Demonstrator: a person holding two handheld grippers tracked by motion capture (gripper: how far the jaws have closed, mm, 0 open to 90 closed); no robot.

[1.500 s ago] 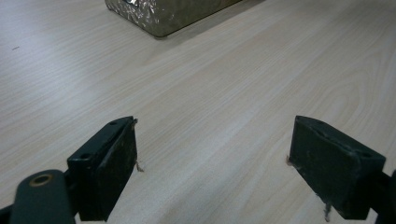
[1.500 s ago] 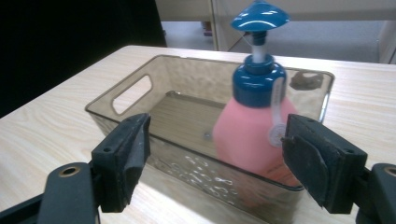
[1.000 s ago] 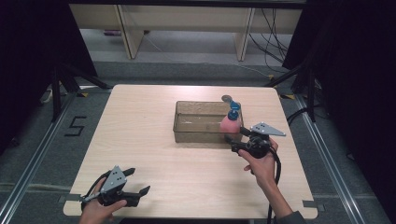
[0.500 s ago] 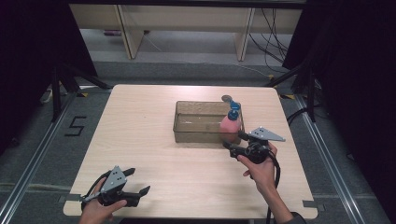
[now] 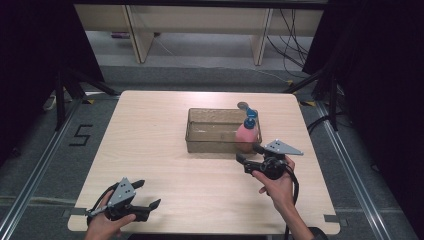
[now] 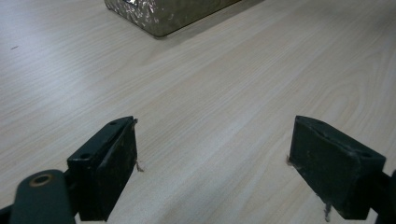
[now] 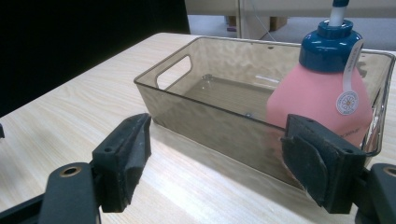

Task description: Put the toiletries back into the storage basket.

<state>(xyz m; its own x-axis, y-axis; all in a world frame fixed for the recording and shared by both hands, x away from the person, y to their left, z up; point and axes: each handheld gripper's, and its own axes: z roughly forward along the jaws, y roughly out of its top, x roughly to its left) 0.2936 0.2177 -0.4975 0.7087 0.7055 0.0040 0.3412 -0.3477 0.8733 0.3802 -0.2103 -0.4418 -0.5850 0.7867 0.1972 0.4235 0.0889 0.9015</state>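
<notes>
Pink bottle (image 7: 322, 100): one, in one bin (image 7: 187, 88); two hand-held grippers (image 5: 250, 159) (image 6: 212, 168), both gaping, empty.

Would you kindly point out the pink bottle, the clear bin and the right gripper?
pink bottle (image 7: 317, 100), right gripper view, pink body.
clear bin (image 5: 212, 142), high view, near wall.
right gripper (image 5: 247, 154), high view, between its fingertips.
</notes>
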